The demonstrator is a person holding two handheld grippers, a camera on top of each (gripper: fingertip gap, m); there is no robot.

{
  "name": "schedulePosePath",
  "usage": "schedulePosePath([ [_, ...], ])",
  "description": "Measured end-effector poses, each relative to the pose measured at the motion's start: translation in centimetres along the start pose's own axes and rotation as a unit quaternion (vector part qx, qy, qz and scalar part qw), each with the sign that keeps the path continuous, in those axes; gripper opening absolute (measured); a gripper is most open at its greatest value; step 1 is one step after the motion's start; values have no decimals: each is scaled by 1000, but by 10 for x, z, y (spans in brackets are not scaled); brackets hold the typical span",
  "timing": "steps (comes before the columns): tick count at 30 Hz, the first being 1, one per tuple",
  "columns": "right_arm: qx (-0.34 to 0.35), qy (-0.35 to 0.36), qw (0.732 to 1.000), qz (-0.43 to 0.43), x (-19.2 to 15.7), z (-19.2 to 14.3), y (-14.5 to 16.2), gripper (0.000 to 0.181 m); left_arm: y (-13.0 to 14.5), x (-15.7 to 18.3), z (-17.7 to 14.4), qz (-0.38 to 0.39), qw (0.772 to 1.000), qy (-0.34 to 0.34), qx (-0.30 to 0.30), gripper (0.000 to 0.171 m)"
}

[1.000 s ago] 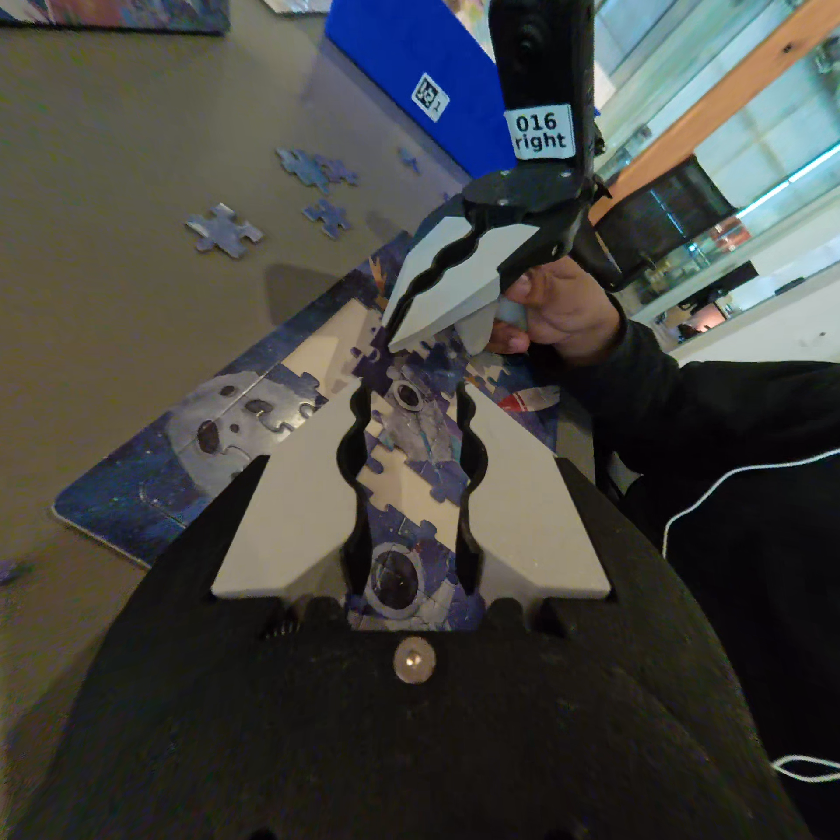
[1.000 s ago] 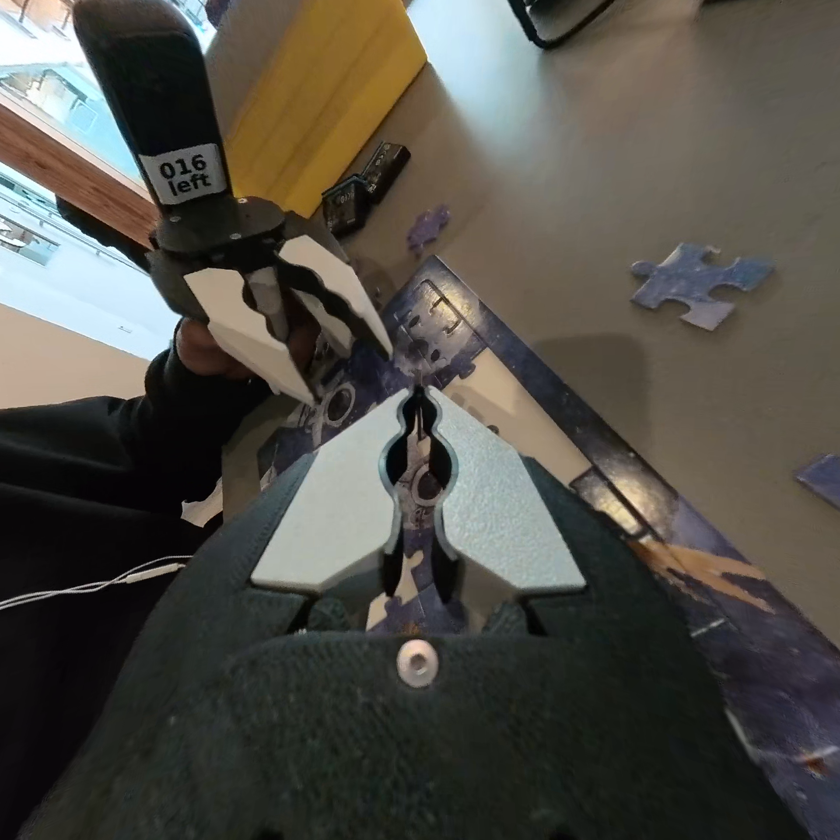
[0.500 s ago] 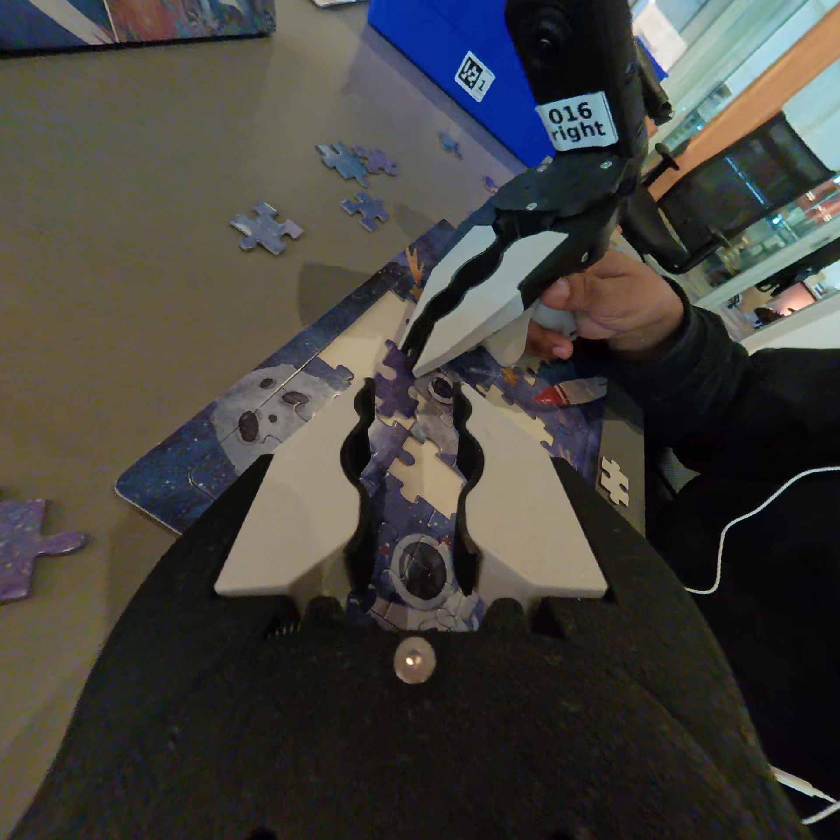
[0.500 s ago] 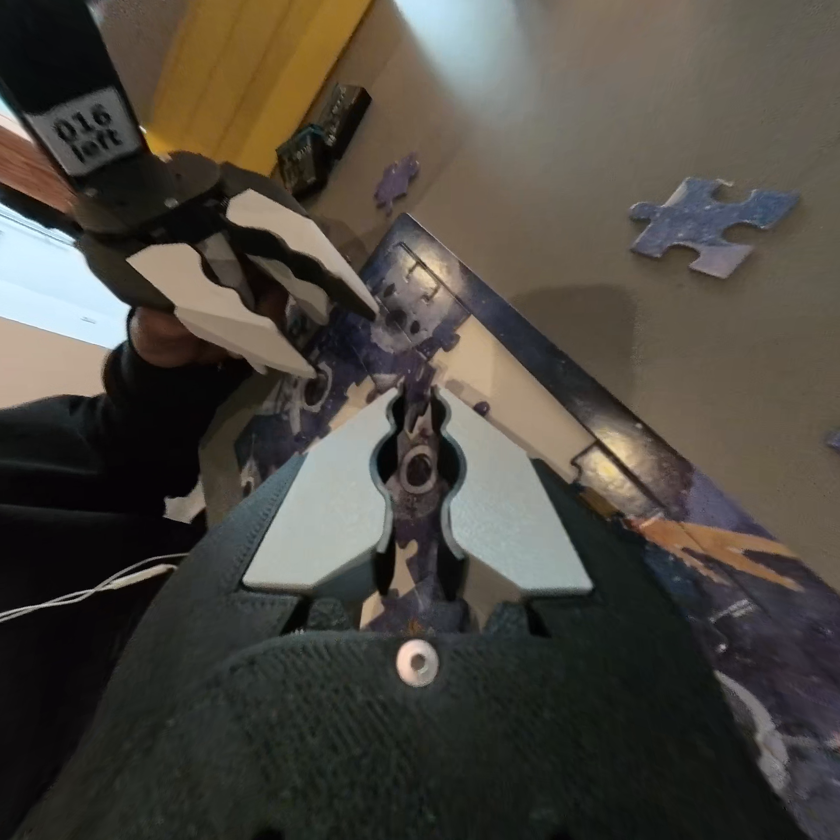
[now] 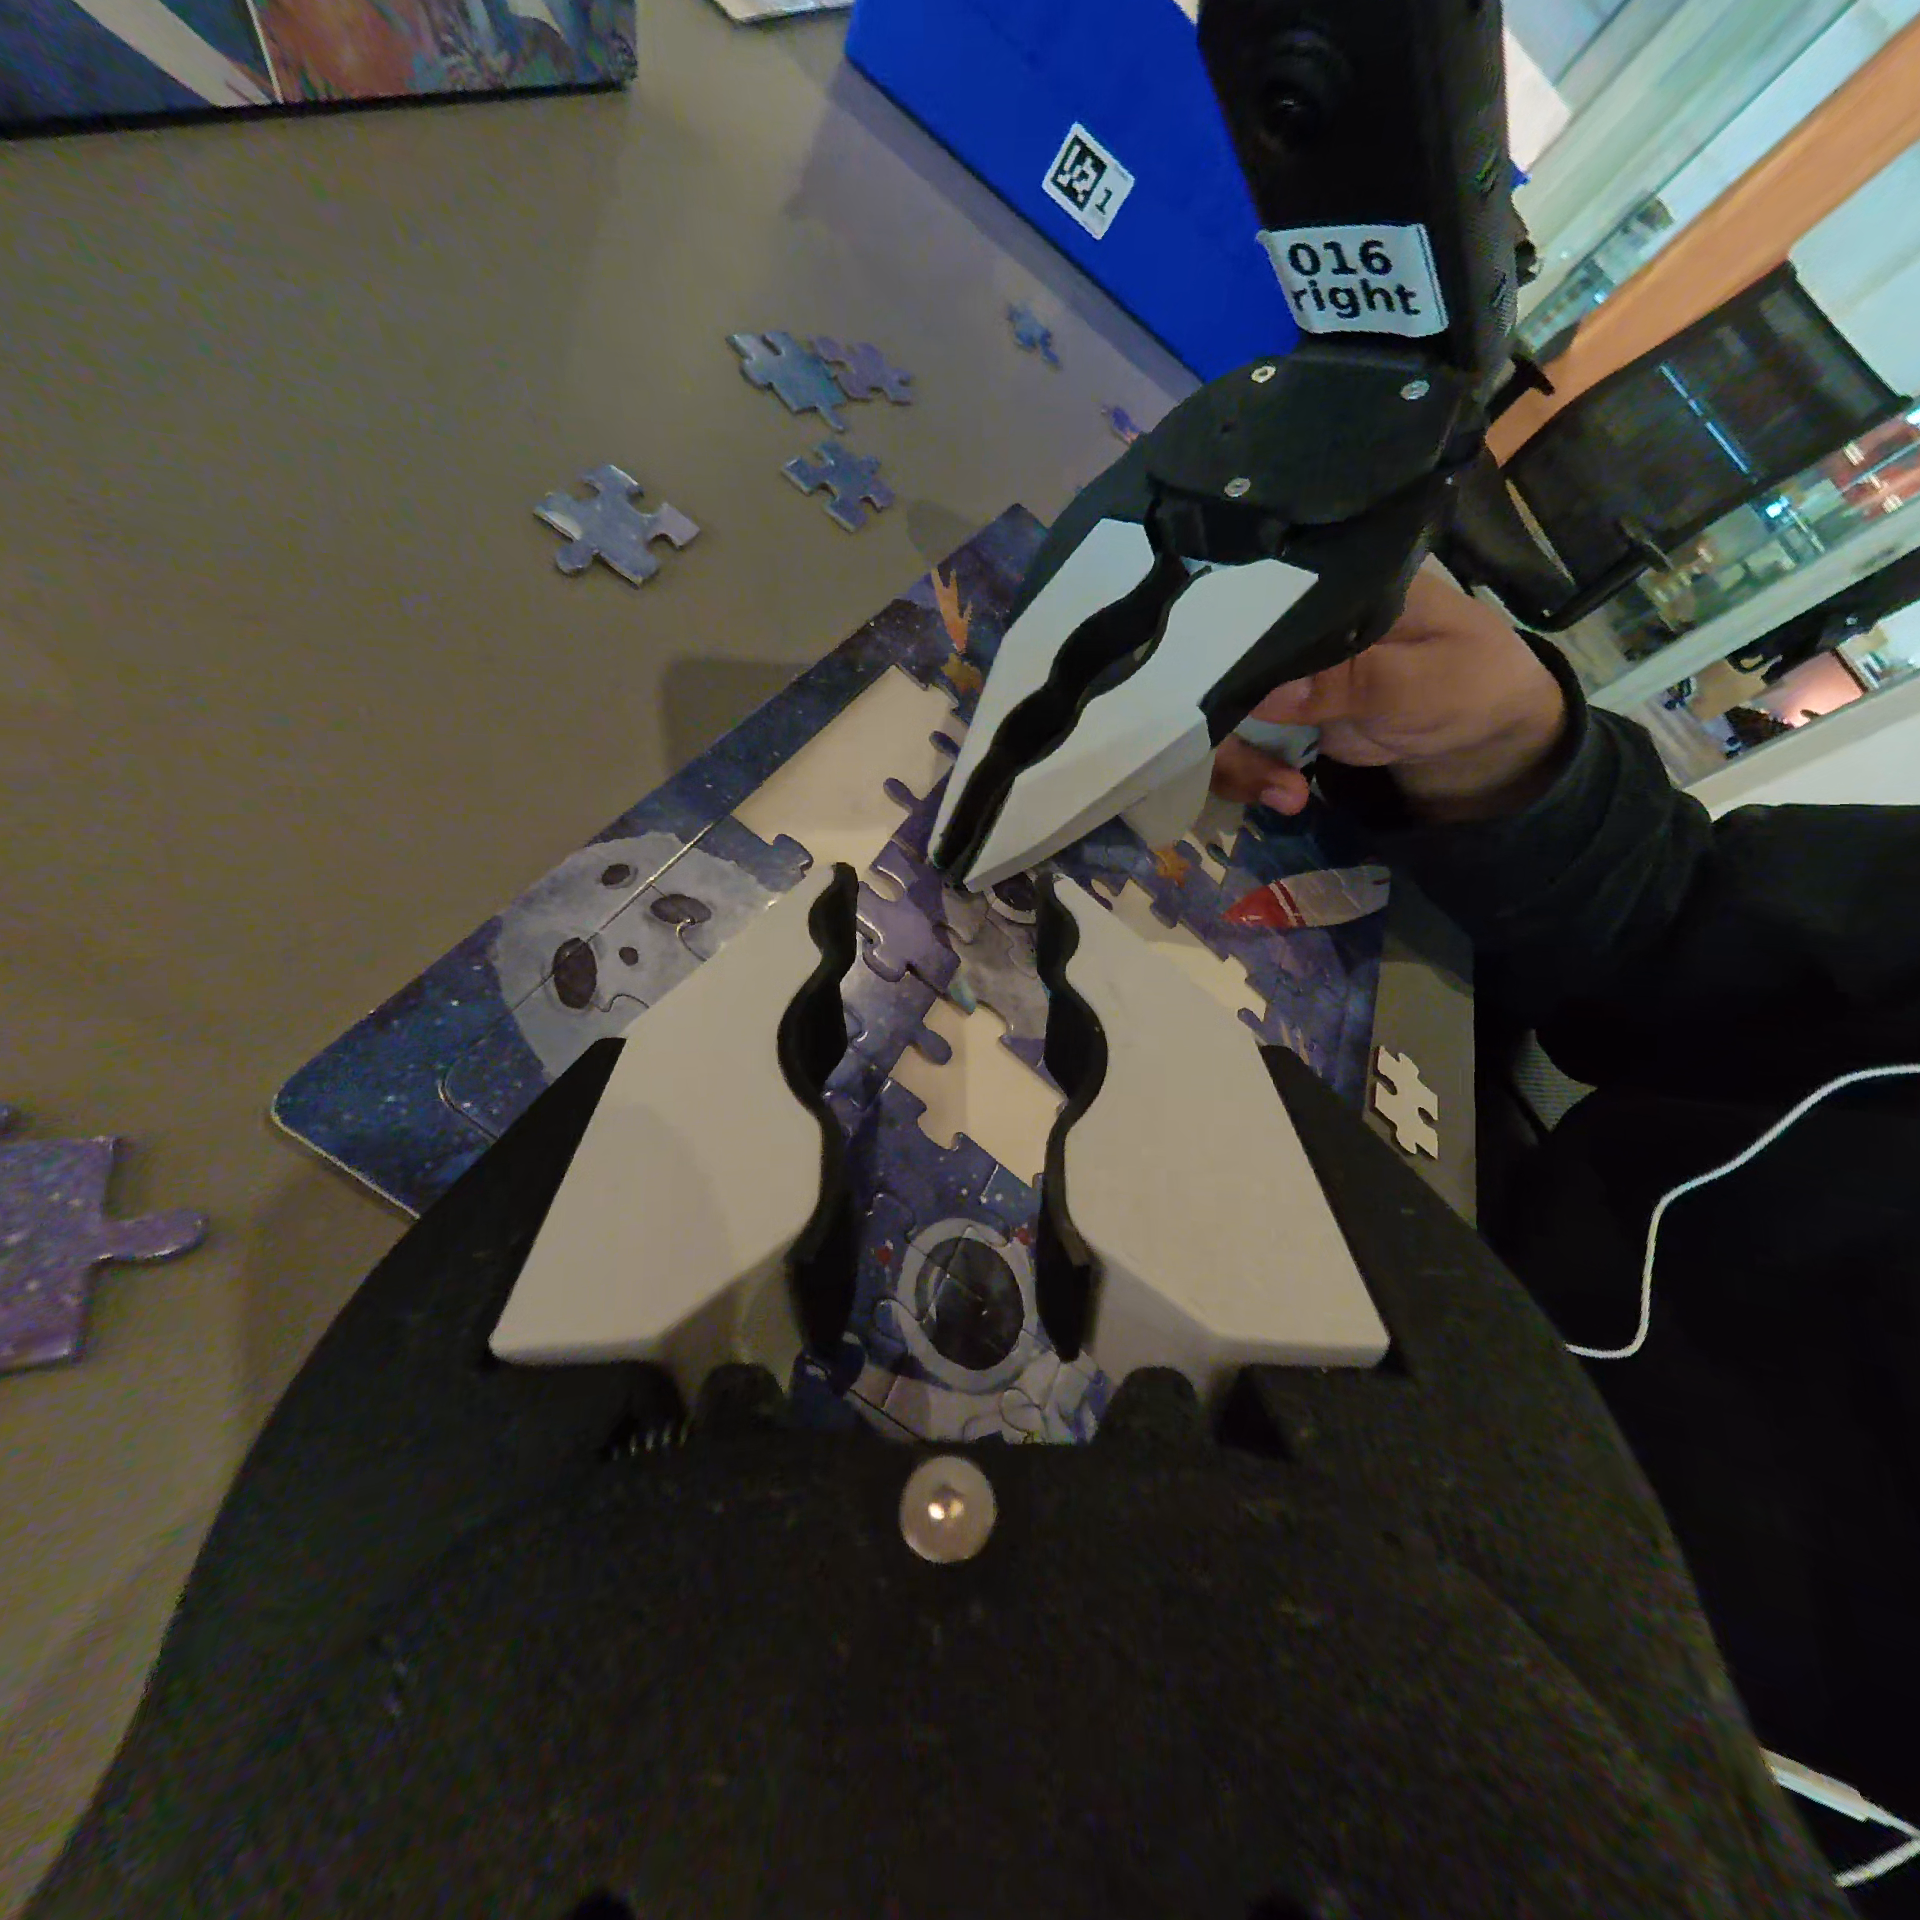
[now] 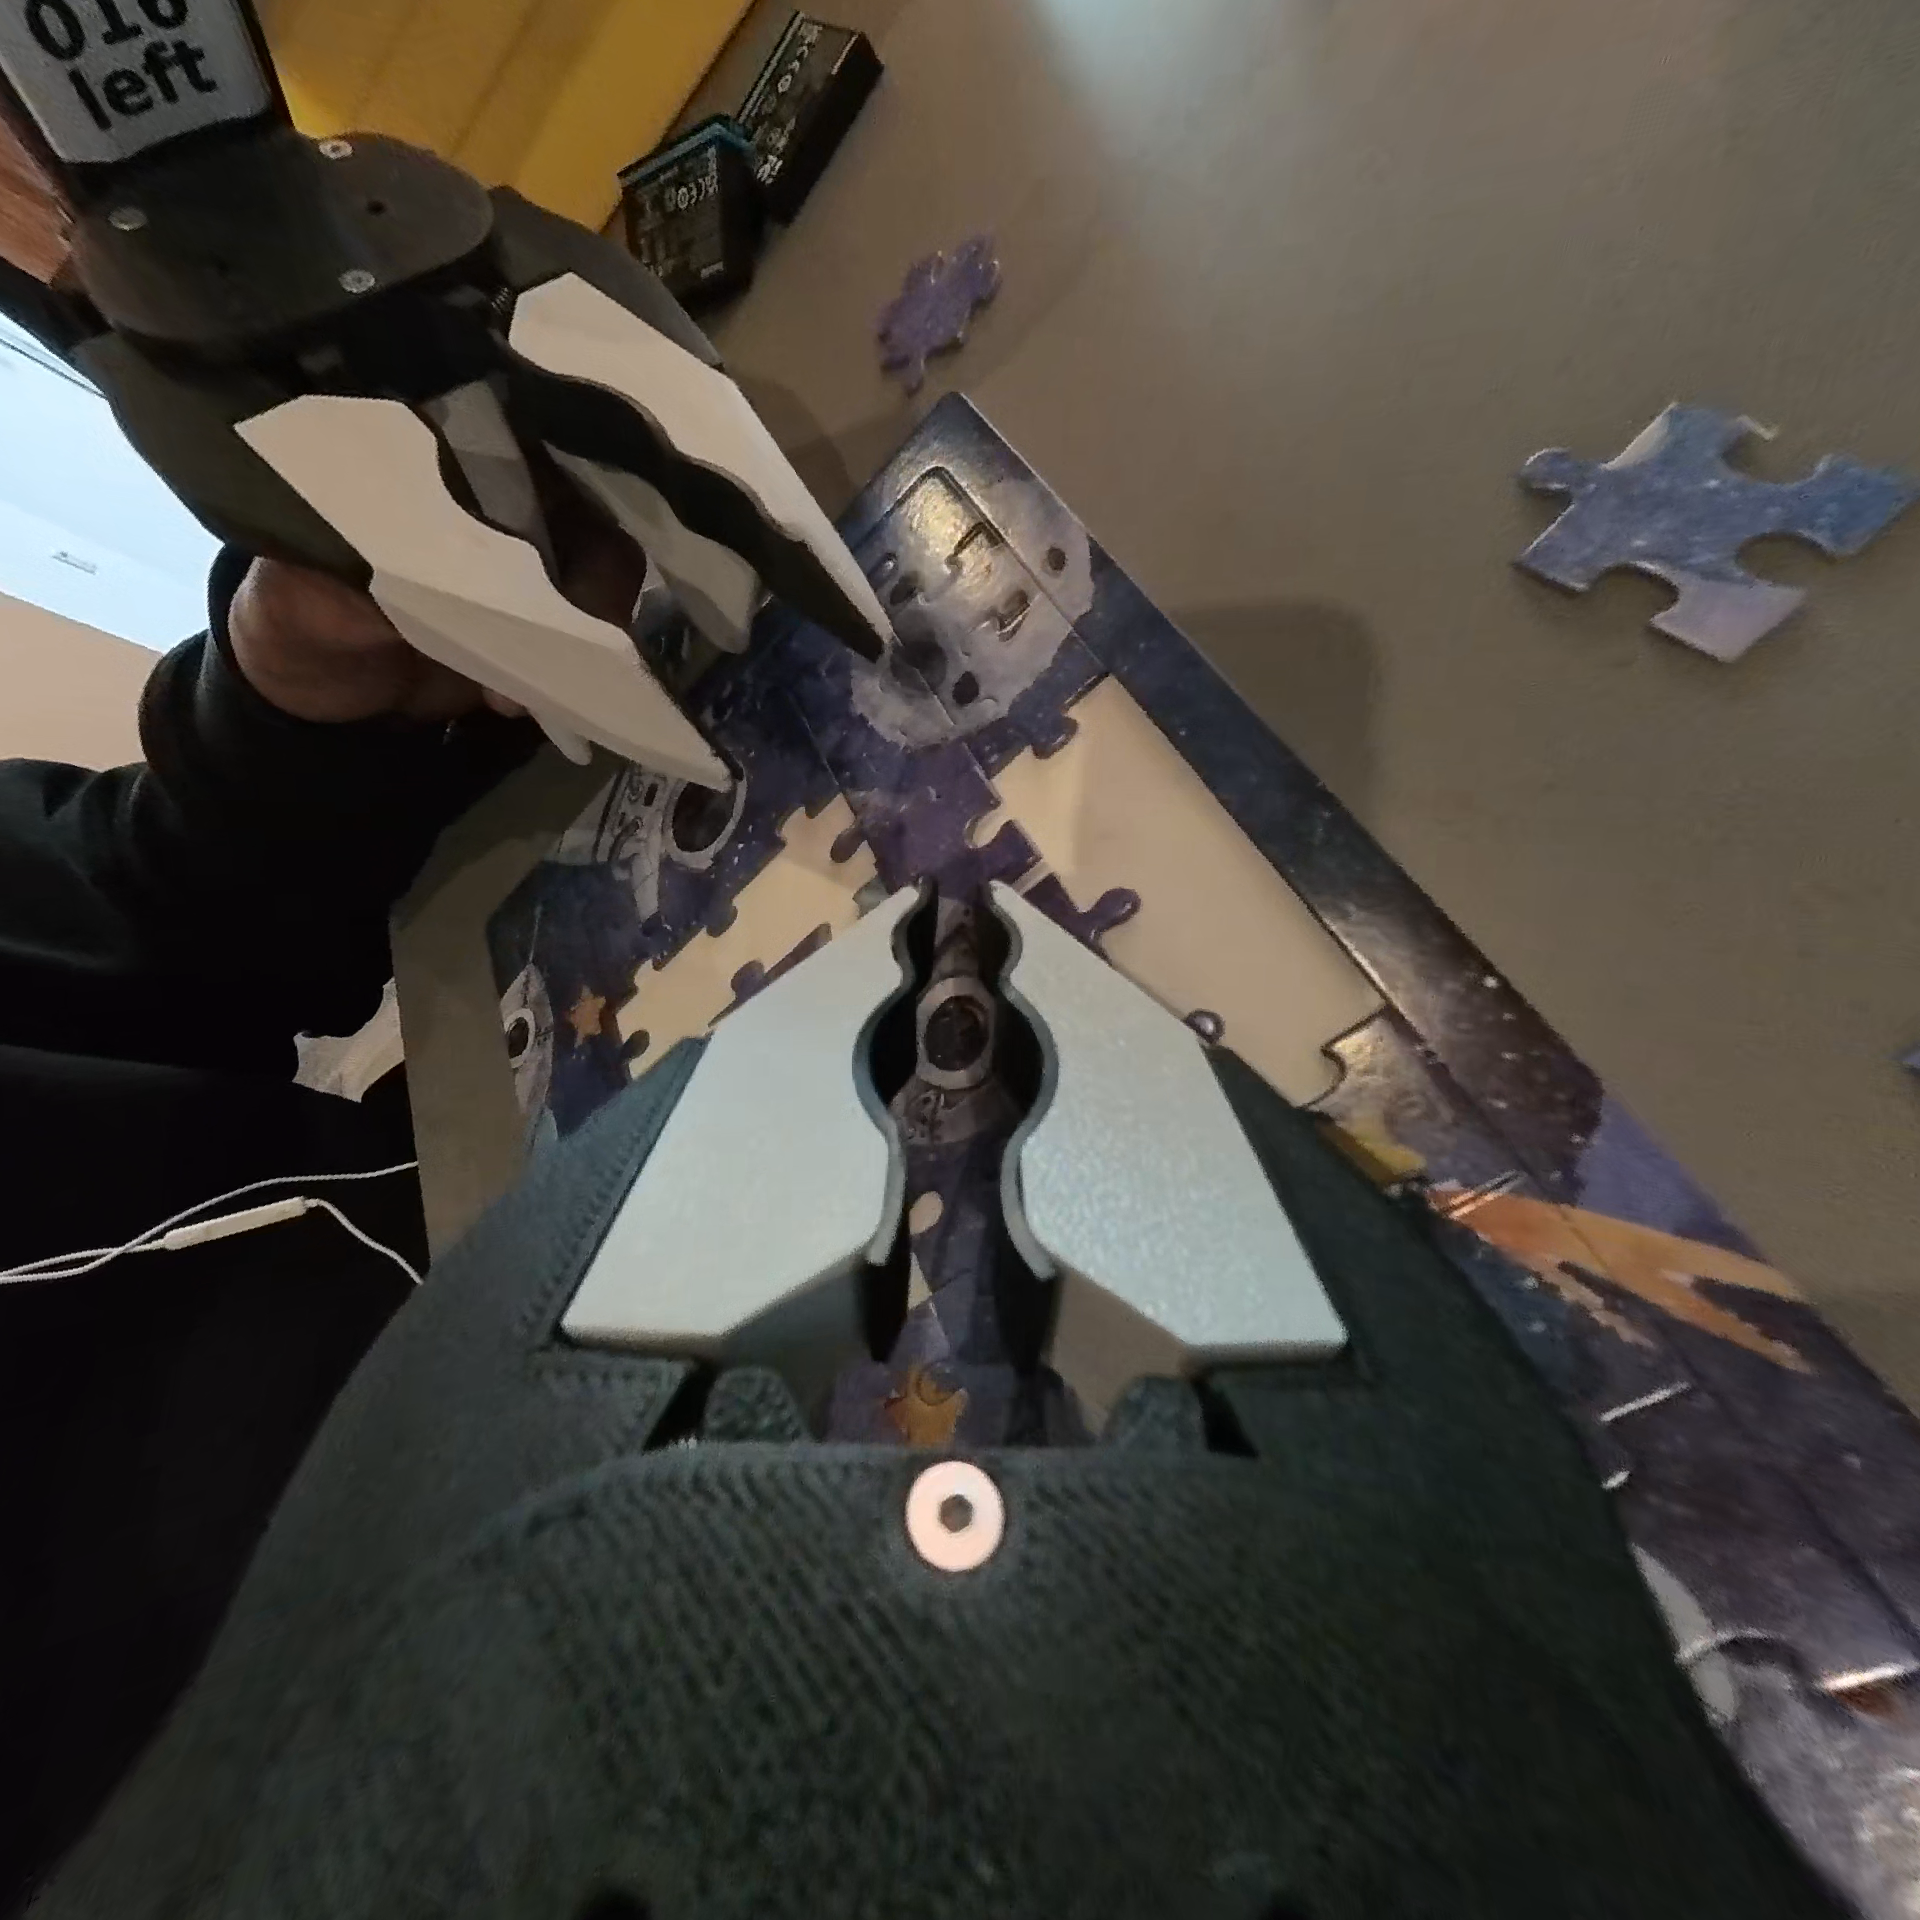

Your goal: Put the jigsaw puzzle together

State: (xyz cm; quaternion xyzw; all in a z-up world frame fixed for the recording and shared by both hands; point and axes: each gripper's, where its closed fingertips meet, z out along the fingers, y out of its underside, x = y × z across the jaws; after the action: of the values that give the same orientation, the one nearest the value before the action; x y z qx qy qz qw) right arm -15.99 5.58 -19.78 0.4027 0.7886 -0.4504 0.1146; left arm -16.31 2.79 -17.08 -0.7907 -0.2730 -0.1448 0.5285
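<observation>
Left wrist view, looking down on the jigsaw puzzle (image 5: 623, 997): lies flat on the grey table (image 5: 312, 416), long axis slanting from near left to far right, mostly filled, with cream gaps open along the far edge and in the middle. Sits directly under both tools, so no reach needed. Right gripper (image 5: 961, 873) planted tip-down on a purple piece (image 5: 914, 925) beside the far gap, jaws narrowed to a slit, nothing visibly pinched (probably pressing it home or just letting go, judging by the pose). Left gripper (image 5: 945, 883) hovering just short of the same spot, moderately wide and empty, aimed obliquely across the board. Nearer of the two to that piece: the right. Farther out, loose pieces (image 5: 613, 520) scattered well apart on the table beyond the board, another purple one (image 5: 73, 1236) off the near left corner, a white face-down one (image 5: 1408, 1101) just off the right edge, a blue box (image 5: 1039, 125) behind. Against one second ago: right tips lower and closer to the left's, then touching each other, now slightly parted; left opening unchanged; more table showing at the left.
</observation>
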Motion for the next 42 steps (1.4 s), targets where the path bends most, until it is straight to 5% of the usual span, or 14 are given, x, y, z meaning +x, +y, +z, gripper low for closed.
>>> schedulePosePath([
  [7, 30, -3, 998, -54, -8, -8, -13, 11, 3, -2, 1, 1, 1000, -5, -8, 31],
  [13, 5, 122, 977, -178, 8, -5, -11, 13, 10, -10, 4, 31, 998, -48, -37, 26],
  [20, 5, 138, 957, -257, 0, 4, -13, 25, 17, -13, 7, 53, 994, -73, -64, 22],
  [42, -19, 154, 954, -255, 8, 5, -6, 18, 20, -17, 8, 52, 992, -85, -77, 19],
])
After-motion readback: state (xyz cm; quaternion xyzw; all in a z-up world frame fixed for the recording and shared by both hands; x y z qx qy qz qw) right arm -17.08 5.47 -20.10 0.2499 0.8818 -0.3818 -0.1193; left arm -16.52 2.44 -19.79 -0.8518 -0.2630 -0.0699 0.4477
